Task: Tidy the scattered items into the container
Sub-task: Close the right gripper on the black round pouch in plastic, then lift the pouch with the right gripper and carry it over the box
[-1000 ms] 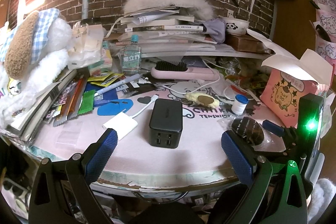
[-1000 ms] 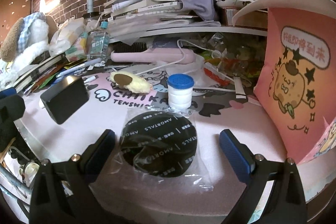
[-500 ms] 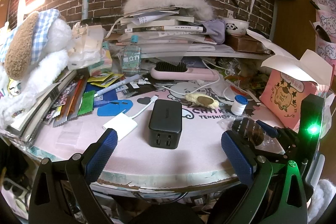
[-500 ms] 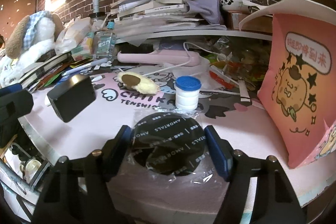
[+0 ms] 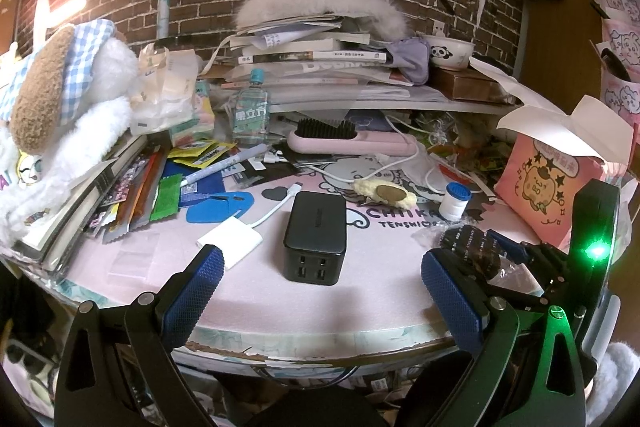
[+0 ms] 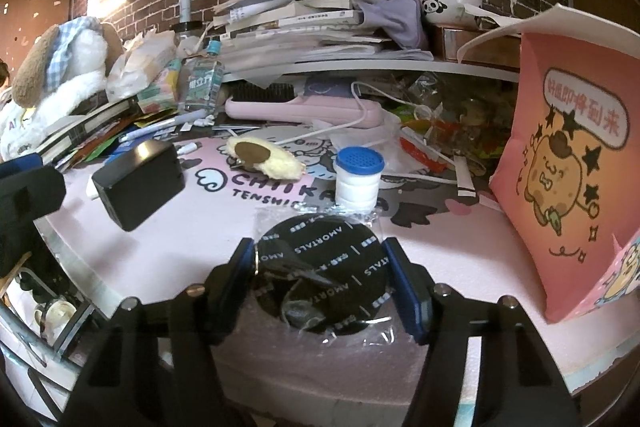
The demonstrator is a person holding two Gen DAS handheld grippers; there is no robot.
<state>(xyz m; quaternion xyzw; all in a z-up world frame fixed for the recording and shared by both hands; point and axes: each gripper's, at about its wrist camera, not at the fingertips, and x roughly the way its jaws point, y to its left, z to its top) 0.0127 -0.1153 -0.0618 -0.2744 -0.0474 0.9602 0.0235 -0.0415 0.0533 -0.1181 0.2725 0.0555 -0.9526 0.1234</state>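
Two tools work the tabletop's [image 5: 256, 291] near edge. The right tool [image 6: 324, 275] is closing on a bagged black disc [image 6: 320, 267], pads at its sides. The left tool [image 5: 320, 291] hangs spread wide before the black charger [image 5: 316, 231].

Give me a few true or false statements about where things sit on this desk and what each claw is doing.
1. The right claw has the round black pouch between its fingers. True; its jaws are closing on it.
2. The left claw grips the black charger. False; it is open and the charger sits untouched beyond it.
3. The small white bottle has a blue cap. True.
4. The pink paper bag lies flat. False; it stands upright.
5. The pink hairbrush sits behind the charger. True.
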